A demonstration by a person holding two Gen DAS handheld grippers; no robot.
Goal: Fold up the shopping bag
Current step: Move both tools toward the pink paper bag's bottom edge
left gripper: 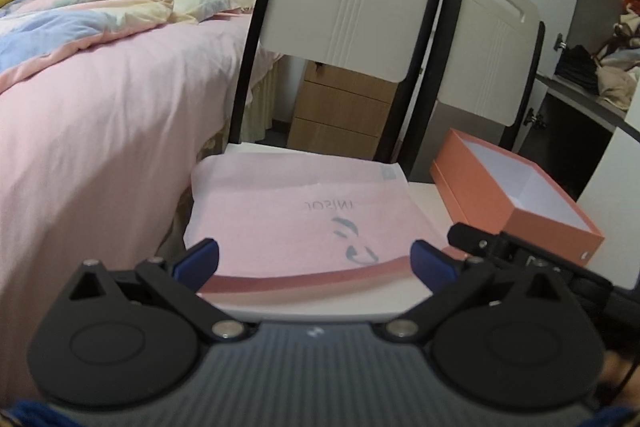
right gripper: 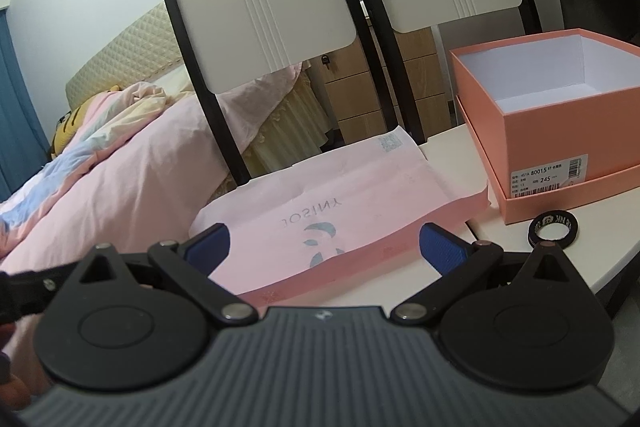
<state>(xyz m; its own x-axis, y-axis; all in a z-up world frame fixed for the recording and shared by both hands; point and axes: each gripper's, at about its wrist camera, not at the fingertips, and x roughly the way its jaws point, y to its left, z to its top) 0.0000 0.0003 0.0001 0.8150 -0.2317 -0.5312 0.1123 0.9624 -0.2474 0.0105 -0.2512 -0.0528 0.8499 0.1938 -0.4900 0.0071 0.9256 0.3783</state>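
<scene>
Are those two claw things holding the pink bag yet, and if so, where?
No. Both the left gripper and the right gripper are wide open, hovering near the bag's near edge. Nothing is held.

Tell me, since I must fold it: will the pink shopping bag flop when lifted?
Probably yes: the shopping bag lies thin and flat, its far edge creased. It looks light, so a one-sided lift may slide it across the smooth white table.

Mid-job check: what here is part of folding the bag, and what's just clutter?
Job:
pink shopping bag, flat on the white table
left gripper, open
right gripper, open

Lying about:
orange box, open and empty
black tape roll
two chairs
bed
</scene>
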